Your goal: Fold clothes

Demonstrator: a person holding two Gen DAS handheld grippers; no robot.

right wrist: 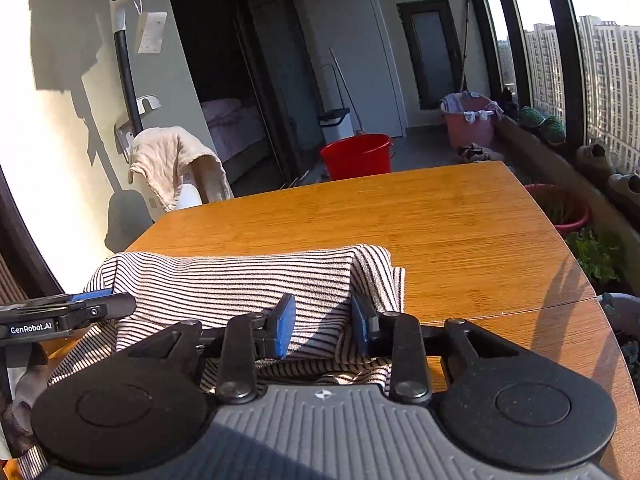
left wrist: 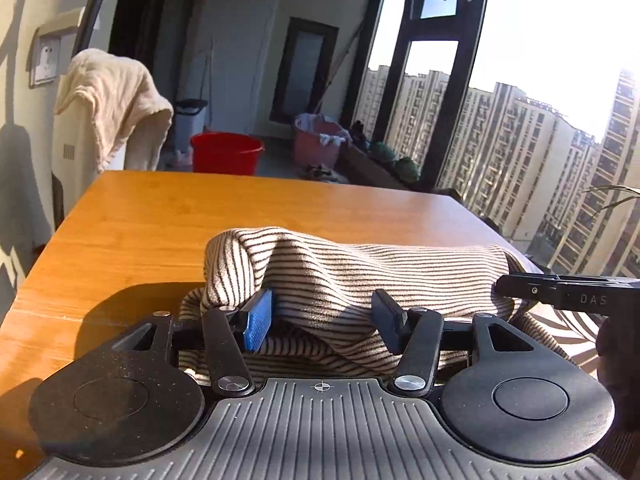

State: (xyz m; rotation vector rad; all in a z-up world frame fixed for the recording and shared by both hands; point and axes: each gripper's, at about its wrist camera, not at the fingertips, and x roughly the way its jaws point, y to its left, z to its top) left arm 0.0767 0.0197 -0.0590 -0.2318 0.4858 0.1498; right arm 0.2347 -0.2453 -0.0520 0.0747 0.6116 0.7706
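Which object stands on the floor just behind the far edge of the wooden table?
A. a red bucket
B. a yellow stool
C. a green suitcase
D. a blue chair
A: a red bucket shows on the floor just past the far edge of the wooden table, in both wrist views.

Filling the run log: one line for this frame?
task: fold clothes | striped garment bunched on wooden table | left gripper open | right gripper open

garment (left wrist: 360, 276) on table (left wrist: 160, 216), bucket (left wrist: 226, 153) behind
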